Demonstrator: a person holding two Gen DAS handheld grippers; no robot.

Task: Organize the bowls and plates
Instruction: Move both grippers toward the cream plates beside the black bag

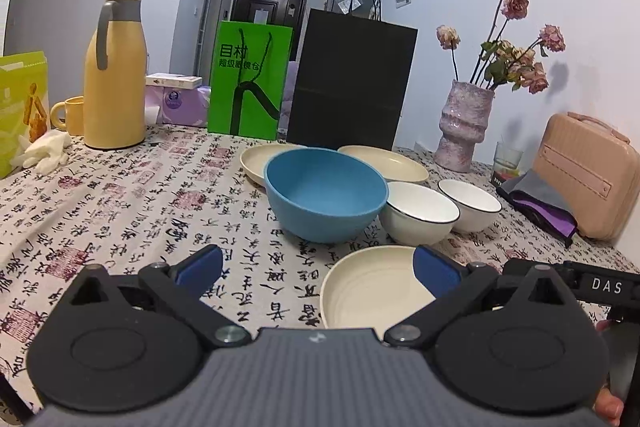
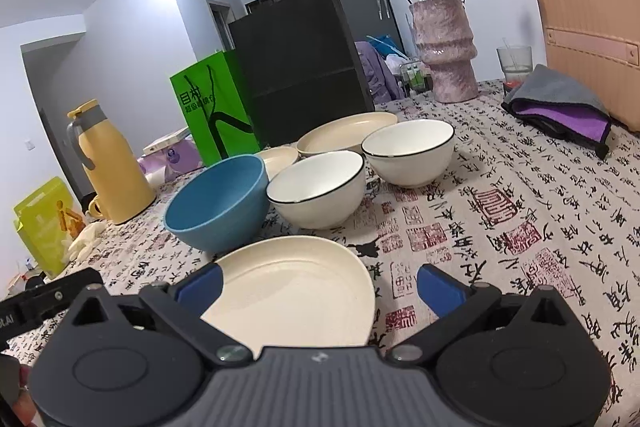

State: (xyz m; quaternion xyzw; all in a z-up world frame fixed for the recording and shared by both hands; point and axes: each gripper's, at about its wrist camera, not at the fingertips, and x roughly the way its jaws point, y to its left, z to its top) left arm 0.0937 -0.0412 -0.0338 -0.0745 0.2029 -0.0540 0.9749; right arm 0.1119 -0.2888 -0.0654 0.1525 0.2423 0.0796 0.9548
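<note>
Cream plate (image 2: 296, 291) sat nearest, flat on the printed tablecloth (image 2: 520, 211), at about 11 o'clock of the right gripper (image 2: 318, 287). Both grippers were wide open, nothing held; the left gripper (image 1: 318, 269) had that same plate at its 1 o'clock. Blue bowl (image 1: 324, 193) was at 12 in the left view, both black-rimmed white bowls (image 1: 420, 211) (image 1: 470, 205) at 1–2, touching or nearly so. Two more cream plates (image 1: 256, 161) (image 1: 384, 161) lay behind, by the black bag (image 1: 352, 79).

Judged step: start the sort, nearest plate first. Advice: come in low, one pad under the rim and one over, pinch at the rim edge, lift level, then stack on a far plate. Nest the white bowls after. Watch the blue bowl's wall; it sat just beside the plate.
</note>
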